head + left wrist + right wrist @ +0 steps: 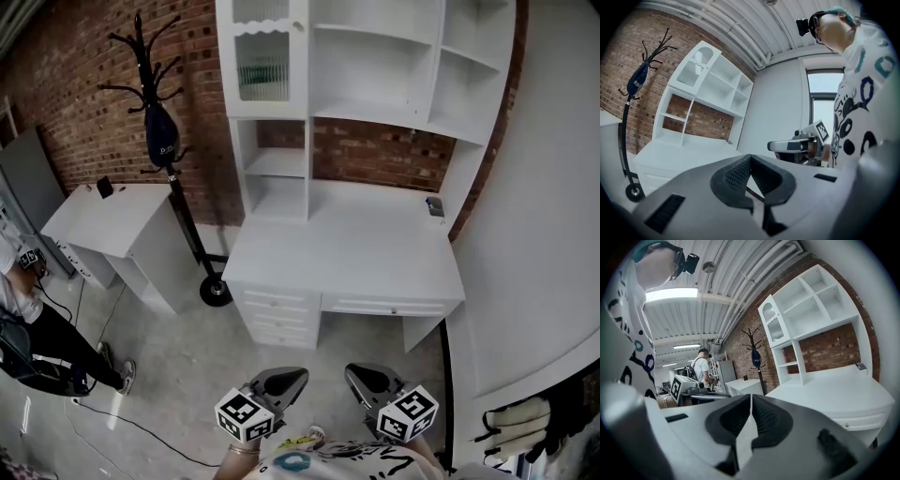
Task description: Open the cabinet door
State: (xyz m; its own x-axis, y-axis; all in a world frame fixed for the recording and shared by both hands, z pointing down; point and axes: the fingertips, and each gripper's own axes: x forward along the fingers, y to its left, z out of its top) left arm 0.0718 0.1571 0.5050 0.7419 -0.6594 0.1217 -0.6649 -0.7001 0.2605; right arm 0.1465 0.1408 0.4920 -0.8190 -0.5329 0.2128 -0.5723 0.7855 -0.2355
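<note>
Looking steeply down in the head view, two hand-held tongs sit side by side at the bottom centre, both well short of the furniture. The left gripper (284,381) has its jaws pressed together with nothing between them. The right gripper (362,378) is the same, with its ribbed pads meeting at the tips and holding nothing.

Above them in the frame is bare grey floor (178,366), then a white desk (356,248) at the centre with drawers (277,315) under its left half. A small dark object (434,206) lies near the desk's back right corner.

A white hutch (310,141) of open shelves rises from the back of the desk. The cabinet door (262,58) closes its upper left compartment, at the top of the frame. It is shut, has a ribbed glass panel, and carries a small knob (298,25) on its right edge.

Just left of the hutch stands a black coat stand (184,217) with a dark bag (161,139) hanging on it, in front of a brick wall (75,75). A low white side cabinet (108,220) and a person (33,328) are at the left edge.

Several things could go wrong from here:
- The door is high and sits behind the full depth of the desk, so the reach looks long.
- The knob is small, and jaws that are not opened first would only bump it or slip off.
- A missed grab could strike the glass.
- The knob on the right edge suggests the door swings left, where it may catch the coat stand's branches.
</note>
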